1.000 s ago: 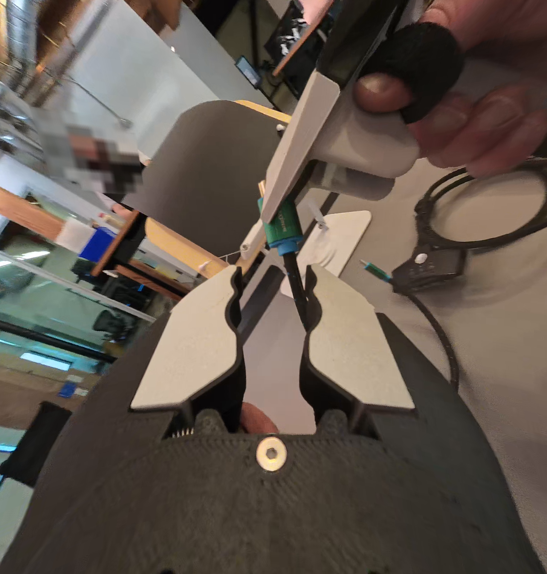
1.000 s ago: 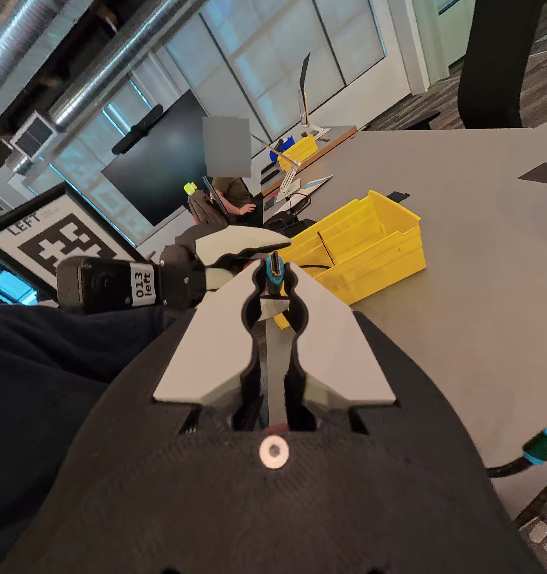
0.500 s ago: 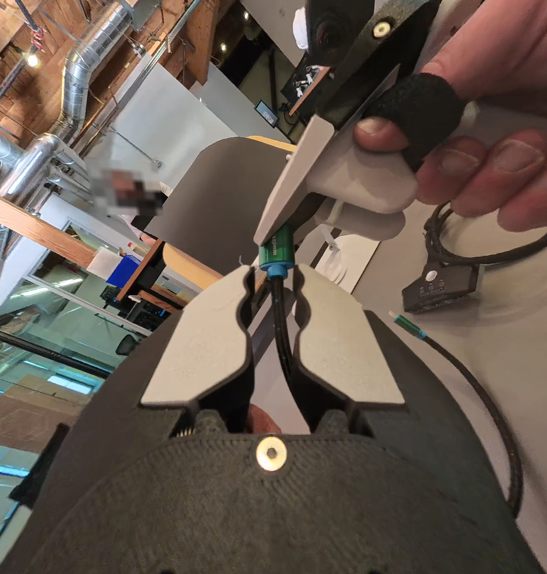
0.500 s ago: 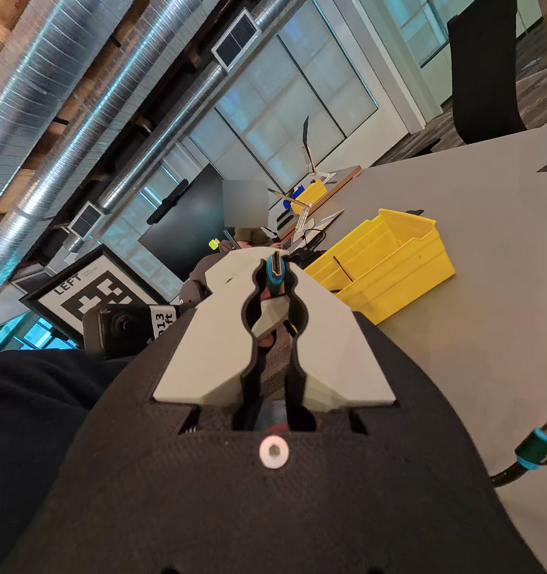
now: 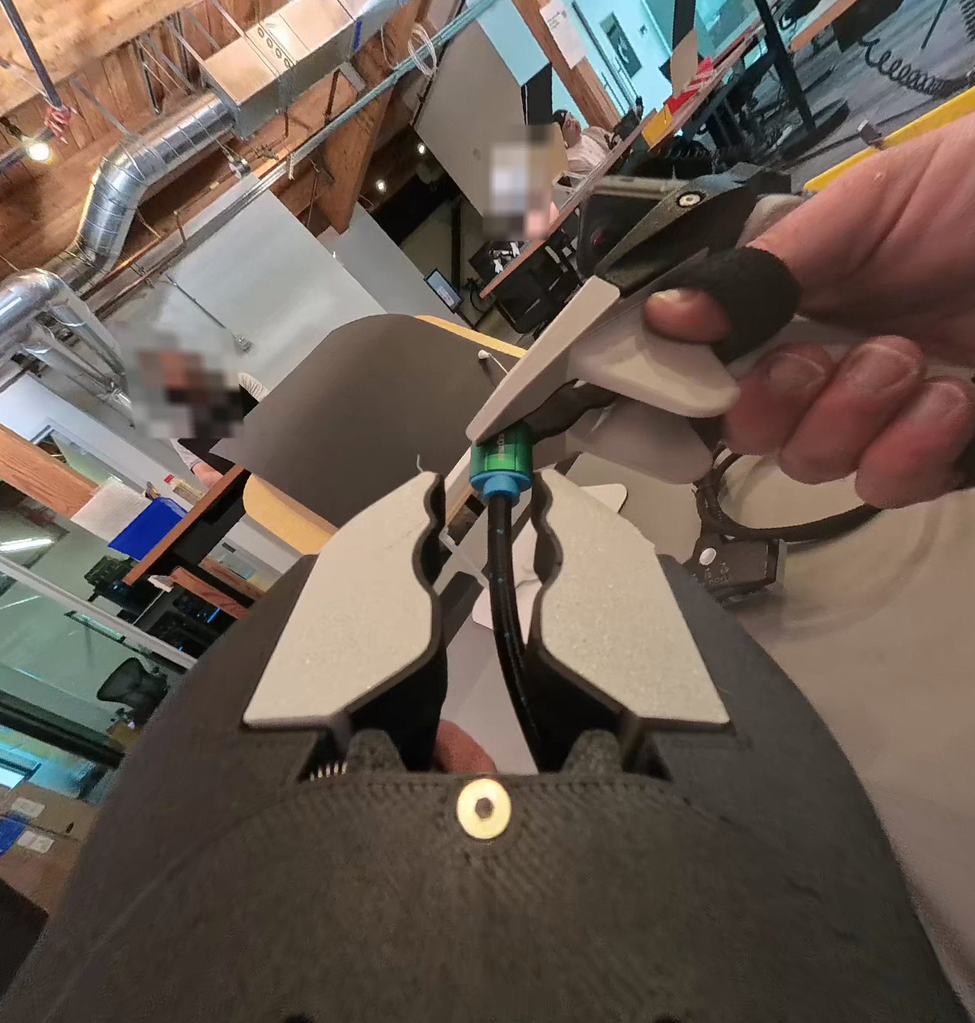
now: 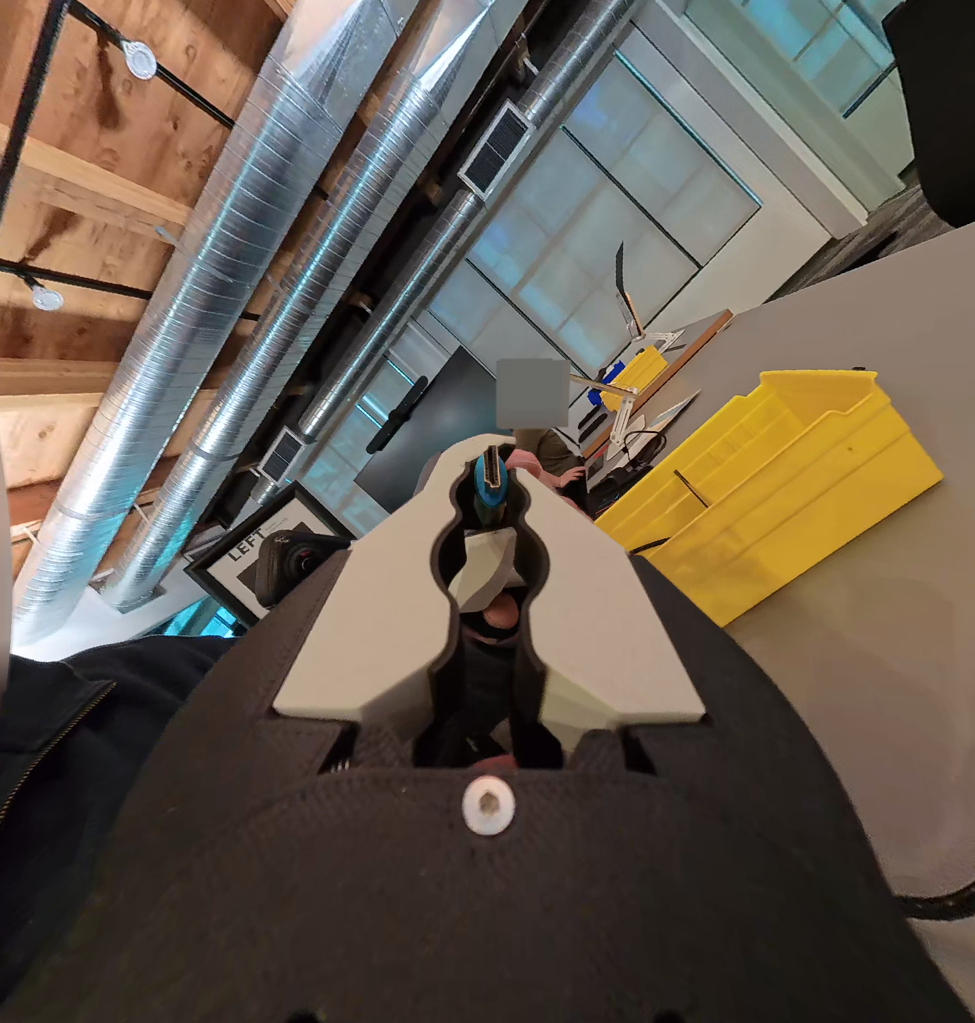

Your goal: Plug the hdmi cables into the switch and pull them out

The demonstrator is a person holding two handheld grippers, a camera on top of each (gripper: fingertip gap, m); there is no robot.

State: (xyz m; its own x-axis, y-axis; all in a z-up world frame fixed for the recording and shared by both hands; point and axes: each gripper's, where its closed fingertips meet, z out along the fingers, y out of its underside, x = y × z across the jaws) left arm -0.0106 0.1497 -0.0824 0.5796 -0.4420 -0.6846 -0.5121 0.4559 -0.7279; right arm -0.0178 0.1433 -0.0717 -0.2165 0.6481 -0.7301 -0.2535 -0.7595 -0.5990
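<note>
In the left wrist view my left gripper is open, its fingers on either side of a black HDMI cable without pinching it. The cable ends just past the tips in a green and blue plug. My right gripper, held by a hand, comes in from the upper right and is shut on that plug. In the right wrist view the right gripper holds the plug with its metal end pointing up and away. The black switch lies on the grey table to the right, apart from both grippers.
A yellow bin stands on the table to the right of the right gripper. Another black cable lies at the lower right edge. A dark chair back stands behind the left gripper. People sit at far desks. My left and right fingertips are right by each other.
Both grippers have tilted upward, showing more ceiling. The left fingers have moved up the cable to just below the plug. The right gripper has kept hold of the plug.
</note>
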